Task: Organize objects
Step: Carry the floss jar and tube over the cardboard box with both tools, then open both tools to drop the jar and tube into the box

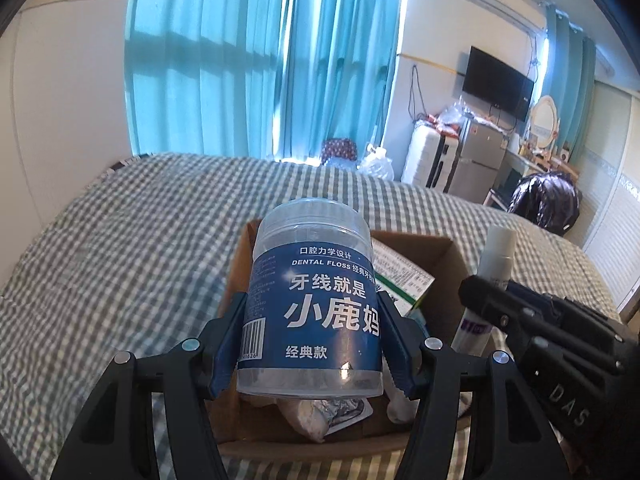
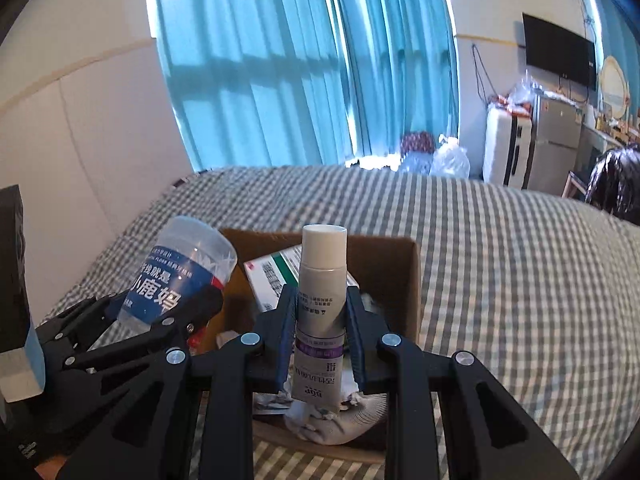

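Through the left wrist view, I am gripping the jar with the left gripper, fingers clamped on its blue label, holding it above the box on the checked bed. It is a clear, hard plastic cylinder, smooth and slippery.

Through the right wrist view, the right gripper is pinching a slim tube, cap up, over the same cardboard box, where a carton and soft cloth are lying. I judge I am mid-packing; next, each item needs lowering into free space before letting go.
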A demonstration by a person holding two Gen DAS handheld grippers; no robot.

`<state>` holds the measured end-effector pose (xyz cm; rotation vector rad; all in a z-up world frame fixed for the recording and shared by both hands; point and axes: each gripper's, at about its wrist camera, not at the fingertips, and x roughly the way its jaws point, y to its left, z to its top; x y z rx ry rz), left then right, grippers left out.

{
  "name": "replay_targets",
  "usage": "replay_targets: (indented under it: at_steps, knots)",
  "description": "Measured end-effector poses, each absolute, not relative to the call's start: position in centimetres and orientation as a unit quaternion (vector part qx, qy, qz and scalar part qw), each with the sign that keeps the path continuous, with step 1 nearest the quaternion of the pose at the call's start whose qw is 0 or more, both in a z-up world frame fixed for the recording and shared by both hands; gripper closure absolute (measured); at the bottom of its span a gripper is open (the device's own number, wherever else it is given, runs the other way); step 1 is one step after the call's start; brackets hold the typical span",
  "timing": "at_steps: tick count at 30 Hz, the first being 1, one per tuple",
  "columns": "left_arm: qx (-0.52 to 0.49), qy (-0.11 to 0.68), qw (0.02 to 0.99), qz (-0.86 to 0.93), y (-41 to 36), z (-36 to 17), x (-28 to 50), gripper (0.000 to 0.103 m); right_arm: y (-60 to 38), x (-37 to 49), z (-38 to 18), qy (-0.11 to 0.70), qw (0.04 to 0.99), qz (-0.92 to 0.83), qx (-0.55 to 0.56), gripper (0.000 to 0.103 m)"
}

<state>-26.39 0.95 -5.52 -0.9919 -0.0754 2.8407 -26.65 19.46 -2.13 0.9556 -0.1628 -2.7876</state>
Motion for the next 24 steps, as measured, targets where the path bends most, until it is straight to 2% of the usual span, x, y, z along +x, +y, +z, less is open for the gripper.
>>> replay_targets:
  at_steps: [8,16,18,20,21,24]
  knots:
    - [-0.335,0.002,0.037,0.942,1.8,-7.3,-26.6,0.040,20.8,-27.3,-6.1,-0.058,0.083,-0.931,0.352,0.080]
    - [-0.360,-0.001,0.039,0.932,1.7,-8.8,-26.4,0.038,21.5,-26.4,-4.8,-0.074,0.086,-0.935,0.336,0.080]
    - [-0.351,-0.001,0.045,0.935,1.6,-8.1,-26.0,0.033,21.6,-26.1,-4.2,-0.078,0.085,-0.937,0.331,0.077]
    - [-0.335,0.001,0.042,0.941,1.6,-6.9,-25.4,0.019,21.7,-25.6,-3.2,-0.080,0.080,-0.940,0.323,0.069]
    - [-0.327,0.000,0.041,0.944,1.5,-6.4,-25.1,0.019,21.7,-25.4,-2.8,-0.081,0.079,-0.941,0.319,0.065]
    - [-0.313,-0.004,0.041,0.949,1.0,-4.2,-24.3,0.018,21.6,-24.3,-0.8,-0.075,0.075,-0.946,0.307,0.064]
